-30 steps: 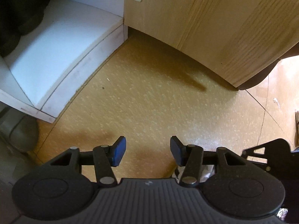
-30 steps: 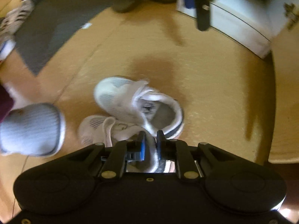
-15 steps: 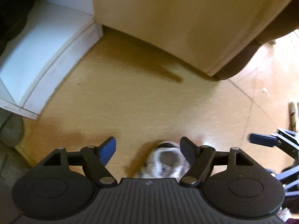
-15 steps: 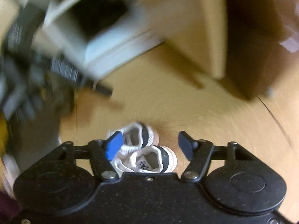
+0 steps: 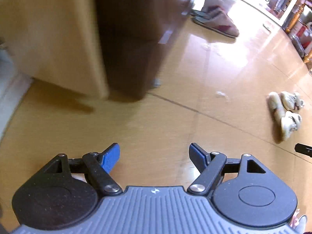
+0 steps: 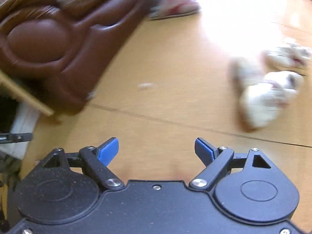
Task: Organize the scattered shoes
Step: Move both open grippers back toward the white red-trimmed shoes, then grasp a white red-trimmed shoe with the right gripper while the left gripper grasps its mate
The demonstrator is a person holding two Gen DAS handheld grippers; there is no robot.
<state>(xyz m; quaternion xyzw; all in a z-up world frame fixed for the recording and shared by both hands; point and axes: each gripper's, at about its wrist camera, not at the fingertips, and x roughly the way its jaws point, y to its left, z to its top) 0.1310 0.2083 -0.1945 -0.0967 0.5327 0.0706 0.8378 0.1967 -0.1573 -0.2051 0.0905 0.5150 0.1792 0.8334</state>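
Brown leather seat (image 6: 58,44) looms left of both wide-spread, empty grippers (image 5: 154,156) (image 6: 156,152); white sneakers (image 6: 267,89) lie beyond.

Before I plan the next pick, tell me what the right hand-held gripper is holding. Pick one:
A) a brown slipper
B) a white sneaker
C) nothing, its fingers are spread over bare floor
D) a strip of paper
C: the right hand-held gripper has its blue-padded fingers wide apart with only tan floor between them; the white sneakers lie apart from it, ahead and to the right.
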